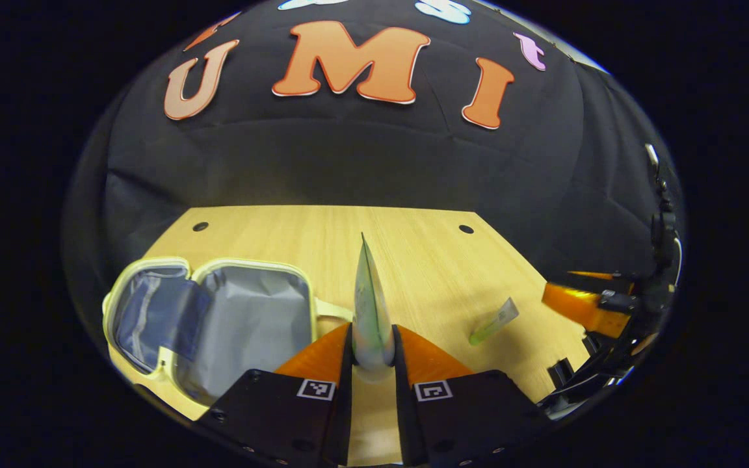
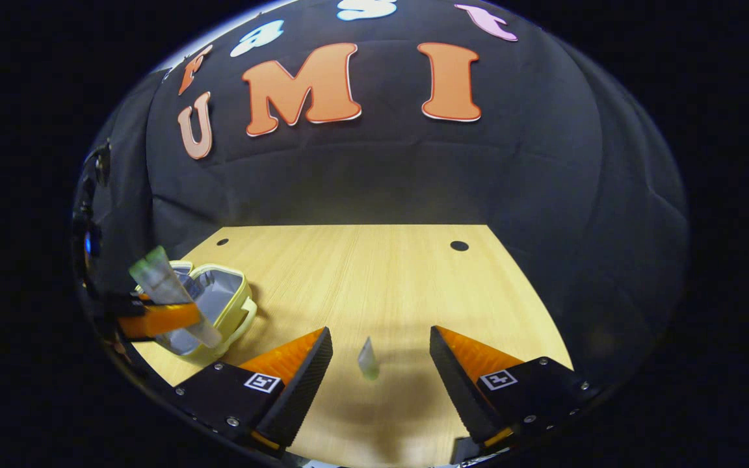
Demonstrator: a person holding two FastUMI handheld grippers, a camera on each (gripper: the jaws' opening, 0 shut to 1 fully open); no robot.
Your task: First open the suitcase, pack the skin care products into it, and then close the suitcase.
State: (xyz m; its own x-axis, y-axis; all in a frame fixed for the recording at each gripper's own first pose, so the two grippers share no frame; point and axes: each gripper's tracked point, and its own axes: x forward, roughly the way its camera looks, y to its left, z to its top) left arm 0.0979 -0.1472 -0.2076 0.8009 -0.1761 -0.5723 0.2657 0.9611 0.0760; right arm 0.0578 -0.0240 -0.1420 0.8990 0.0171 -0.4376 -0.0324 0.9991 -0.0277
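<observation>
Packing step, suitcase lid already off its base: the small yellow-trimmed suitcase [image 1: 218,318] lies open flat at the near-left part of the desk [image 1: 413,260], grey lining up, both halves apparently empty. Left tongs [image 1: 373,354]: closed on a pale skin care tube [image 1: 371,305], held edge-on between both orange fingers, raised just right of the suitcase. Right tongs [image 2: 380,364]: jaws spread wide, nothing between them but a second, smaller tube [image 2: 368,359] lying on the desk ahead. Judged next move: the left tongs carry the held tube leftward over a lined half and release low, so it does not bounce out; the right tongs then need to lower and square up on the small tube, which is slim and may slip. View differences: the right gripper view shows the held tube [image 2: 173,296] from the side, tilted, cap end upward, over the suitcase's edge [image 2: 238,305]; the left gripper view shows the small tube [image 1: 494,321] lying aslant, well apart from the suitcase, with the right tongs [image 1: 582,305] near it.
</observation>
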